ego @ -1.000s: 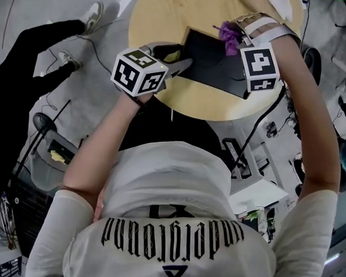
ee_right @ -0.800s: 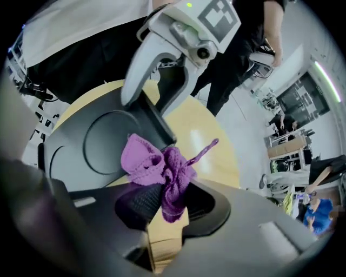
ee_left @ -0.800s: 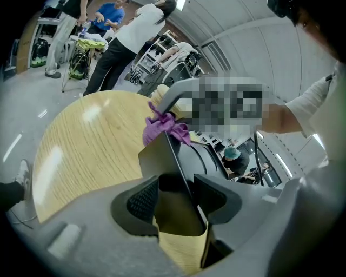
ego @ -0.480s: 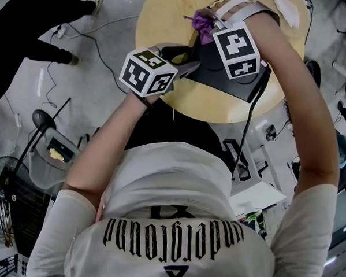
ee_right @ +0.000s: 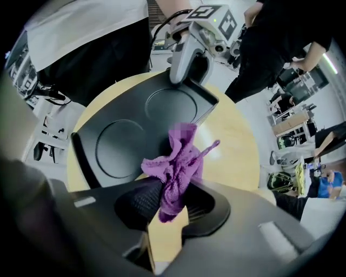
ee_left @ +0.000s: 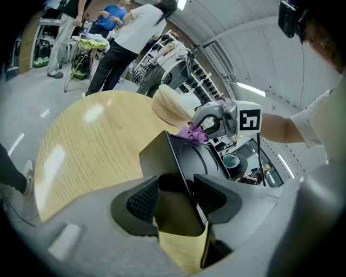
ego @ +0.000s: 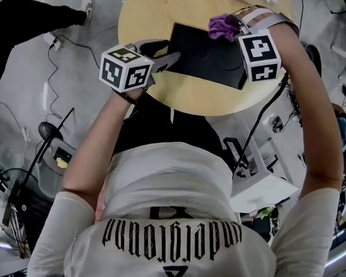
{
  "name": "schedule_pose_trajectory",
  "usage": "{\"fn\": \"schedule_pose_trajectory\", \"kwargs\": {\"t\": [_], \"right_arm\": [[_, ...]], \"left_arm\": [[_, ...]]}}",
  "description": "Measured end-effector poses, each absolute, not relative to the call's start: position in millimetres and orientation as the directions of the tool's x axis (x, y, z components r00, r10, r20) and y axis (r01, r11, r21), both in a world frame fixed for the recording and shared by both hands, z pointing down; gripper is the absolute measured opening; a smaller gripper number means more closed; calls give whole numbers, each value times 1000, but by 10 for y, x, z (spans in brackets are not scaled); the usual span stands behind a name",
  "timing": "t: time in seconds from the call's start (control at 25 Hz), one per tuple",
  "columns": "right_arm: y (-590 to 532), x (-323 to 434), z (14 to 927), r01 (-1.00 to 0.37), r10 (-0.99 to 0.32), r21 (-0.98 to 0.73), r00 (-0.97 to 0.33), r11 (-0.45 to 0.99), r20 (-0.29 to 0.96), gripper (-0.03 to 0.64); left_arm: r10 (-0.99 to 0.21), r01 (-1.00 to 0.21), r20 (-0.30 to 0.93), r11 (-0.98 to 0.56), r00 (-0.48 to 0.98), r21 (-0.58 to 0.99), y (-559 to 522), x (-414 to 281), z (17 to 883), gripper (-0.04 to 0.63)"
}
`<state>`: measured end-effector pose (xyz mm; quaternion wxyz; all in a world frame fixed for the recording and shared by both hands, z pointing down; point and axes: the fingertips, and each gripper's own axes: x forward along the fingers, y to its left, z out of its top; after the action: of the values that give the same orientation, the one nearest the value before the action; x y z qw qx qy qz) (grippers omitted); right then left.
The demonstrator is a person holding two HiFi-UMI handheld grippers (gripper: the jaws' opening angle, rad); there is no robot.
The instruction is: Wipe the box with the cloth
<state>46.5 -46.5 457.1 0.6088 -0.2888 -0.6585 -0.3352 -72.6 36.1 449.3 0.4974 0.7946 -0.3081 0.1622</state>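
While my left gripper (ego: 167,55) clamps the box (ego: 207,58) by its near-left edge on the table (ego: 145,20), my right gripper (ee_right: 168,203) pinches the cloth (ee_right: 177,165) at the box's far-right edge; the wipe should run leftward, along the box's length.

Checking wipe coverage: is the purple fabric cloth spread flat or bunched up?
Bunched: the purple cloth is a crumpled wad pinched in the right gripper.

Bright, even indoor light falls from ceiling strips (ee_left: 251,88). Pale glare patches lie on the table (ee_left: 81,146) at its left. The black box (ee_right: 119,151) carries a soft sheen. Both gripper views bulge outward, with dark, blurred corners.
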Motion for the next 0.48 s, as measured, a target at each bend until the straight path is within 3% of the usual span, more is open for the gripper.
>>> {"fn": "schedule_pose_trajectory", "kwargs": {"t": [0.28,0.48], "right_arm": [[-471,1280,4580,734,-32,17,6,679,999,103],[-478,1593,4533,621,-28,28,-9,783,1000,103]], "left_arm": [[-333,-671,584,-316,741,671,371,-708,4520,219],[-340,-688,598,-318,725,653,335,-762,4485,218]]}}
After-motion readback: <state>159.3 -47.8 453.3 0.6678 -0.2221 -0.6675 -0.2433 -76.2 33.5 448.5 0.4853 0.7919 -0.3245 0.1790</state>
